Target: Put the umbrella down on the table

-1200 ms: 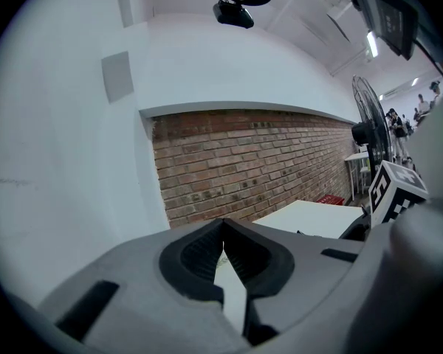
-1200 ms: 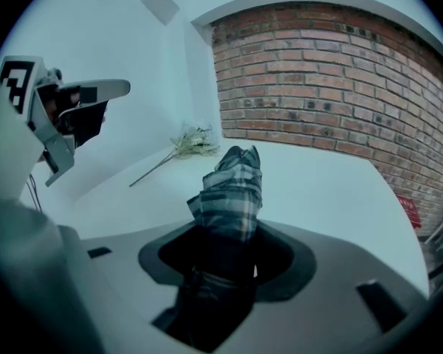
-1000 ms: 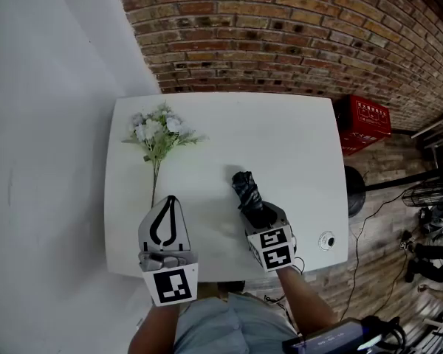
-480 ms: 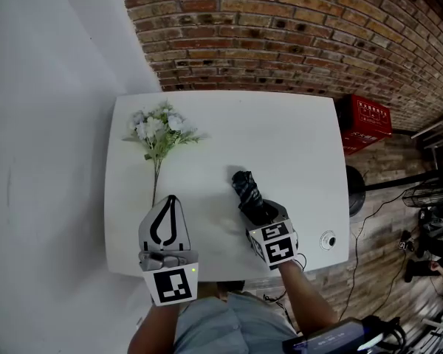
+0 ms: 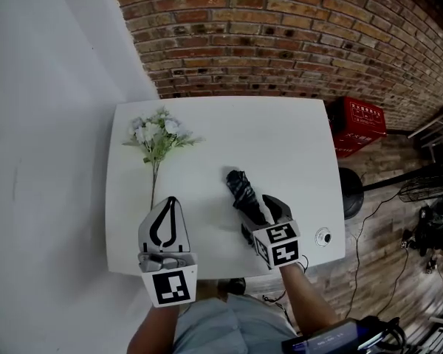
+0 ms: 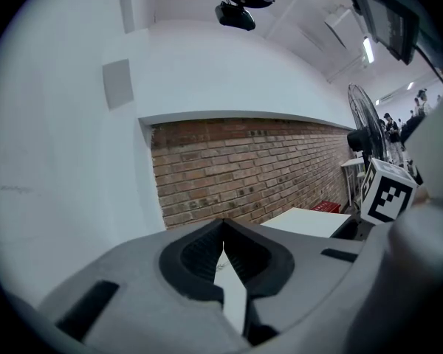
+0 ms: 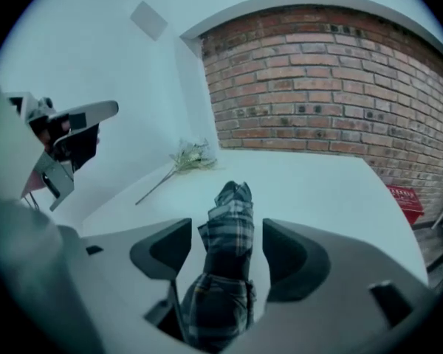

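The right gripper (image 7: 227, 251) has just been opening its jaws — they stand wide, not touching the folded umbrella (image 5: 241, 186) between them, which lies on the table (image 5: 280, 135) ahead, seemingly released. Beside it, the left gripper (image 5: 167, 202) is closed — empty.

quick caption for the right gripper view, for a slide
Right gripper, jaws just opened, straddling the folded plaid umbrella now lying on the white table, flowers beyond.

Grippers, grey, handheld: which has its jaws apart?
The right gripper: its jaws have just been opening and stand clear of the folded dark plaid umbrella between them; the left gripper's jaws meet.
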Tool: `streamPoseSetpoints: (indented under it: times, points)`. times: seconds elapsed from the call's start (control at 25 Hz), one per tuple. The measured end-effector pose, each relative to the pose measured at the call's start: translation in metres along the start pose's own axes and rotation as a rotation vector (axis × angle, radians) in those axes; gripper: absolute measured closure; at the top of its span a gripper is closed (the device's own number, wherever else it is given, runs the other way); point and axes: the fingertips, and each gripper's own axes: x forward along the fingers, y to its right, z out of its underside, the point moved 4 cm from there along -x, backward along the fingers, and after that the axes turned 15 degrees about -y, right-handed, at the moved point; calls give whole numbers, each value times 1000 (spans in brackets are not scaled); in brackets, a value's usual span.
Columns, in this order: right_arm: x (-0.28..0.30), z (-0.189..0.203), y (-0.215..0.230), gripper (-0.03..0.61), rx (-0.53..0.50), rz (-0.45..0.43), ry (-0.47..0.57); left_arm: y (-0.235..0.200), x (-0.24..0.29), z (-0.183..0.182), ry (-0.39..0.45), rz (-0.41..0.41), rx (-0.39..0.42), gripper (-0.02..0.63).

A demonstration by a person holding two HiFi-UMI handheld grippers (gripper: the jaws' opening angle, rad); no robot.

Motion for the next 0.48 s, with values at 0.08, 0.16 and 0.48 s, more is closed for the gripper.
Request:
streamPoseSetpoints:
  times: [0.08, 0.16, 0.48]
  points:
    - [-21, -13, -3, 282, 3, -3, 76, 2, -8, -10, 20, -2, -6, 604]
    - [-46, -28, -7, 301, -3, 6, 159, 4, -18, -22, 46, -5, -5, 604]
    - [-176, -83, -43, 475, -91, 63, 568, 7, -70, -90, 225, -27, 6, 604]
